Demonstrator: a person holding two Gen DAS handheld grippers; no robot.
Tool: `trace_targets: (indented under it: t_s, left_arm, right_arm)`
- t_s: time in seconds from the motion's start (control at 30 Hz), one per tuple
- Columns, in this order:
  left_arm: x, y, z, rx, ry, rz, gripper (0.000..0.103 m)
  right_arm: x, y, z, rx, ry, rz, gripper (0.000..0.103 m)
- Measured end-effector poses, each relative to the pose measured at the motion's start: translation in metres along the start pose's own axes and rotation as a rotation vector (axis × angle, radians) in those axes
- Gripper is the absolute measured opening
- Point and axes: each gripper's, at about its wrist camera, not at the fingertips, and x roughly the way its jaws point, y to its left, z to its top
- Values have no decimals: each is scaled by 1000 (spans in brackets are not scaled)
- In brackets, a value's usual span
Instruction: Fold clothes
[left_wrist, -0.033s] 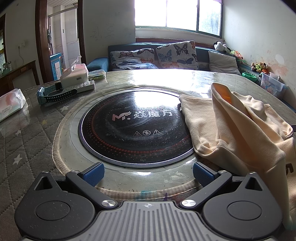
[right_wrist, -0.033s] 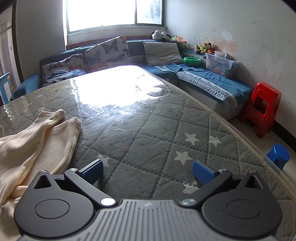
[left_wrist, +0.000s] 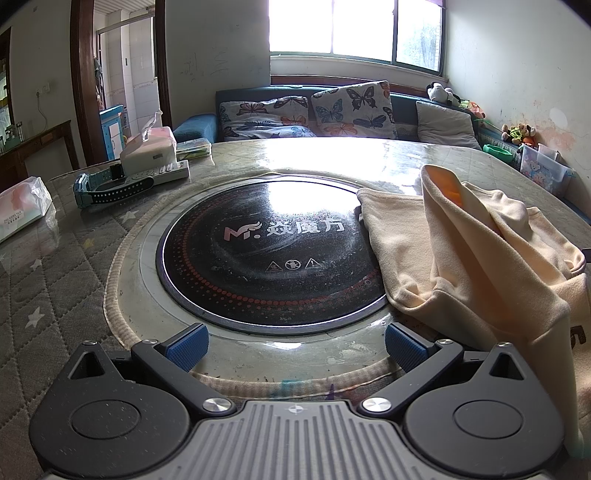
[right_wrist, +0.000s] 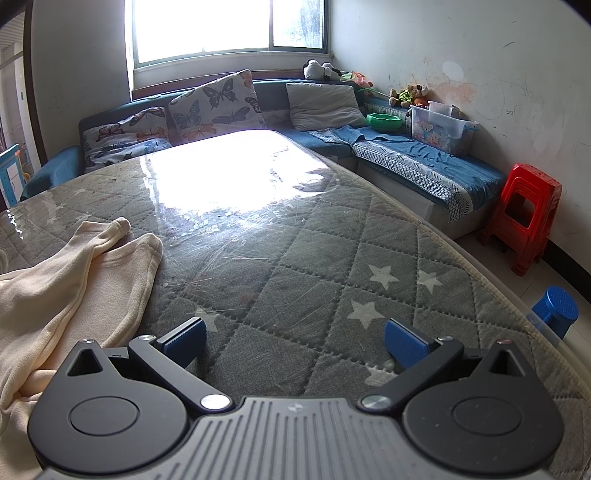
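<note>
Quilted table (right_wrist: 332, 258); cream garment (left_wrist: 461, 251) crumpled; left gripper (left_wrist: 295, 345), right gripper (right_wrist: 293, 343) fingers spread, empty.

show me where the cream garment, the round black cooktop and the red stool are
Garment (left_wrist: 436, 258): left wrist view, on its flat panel beside the raised fold.
Cooktop (left_wrist: 266, 258): left wrist view, on the glass below the logo.
Stool (right_wrist: 528, 192): right wrist view, on the front of its seat.

Soft matt cloth garment (left_wrist: 461, 251); glossy quilted table (right_wrist: 295, 258).
</note>
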Motion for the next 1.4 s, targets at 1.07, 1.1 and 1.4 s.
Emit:
trace_targets:
  t_s: [1.07, 1.1, 1.4]
  left_arm:
    - [-37, -30, -2, 2, 62, 76, 103]
    - [-38, -31, -3, 3, 65, 76, 103]
    - [-50, -43, -7, 6, 65, 56, 103]
  right_arm:
    - [-73, 26, -26, -214, -37, 221, 103]
    - [-77, 27, -27, -225, -37, 231, 103]
    - [-107, 36, -42, -281, -50, 304, 102]
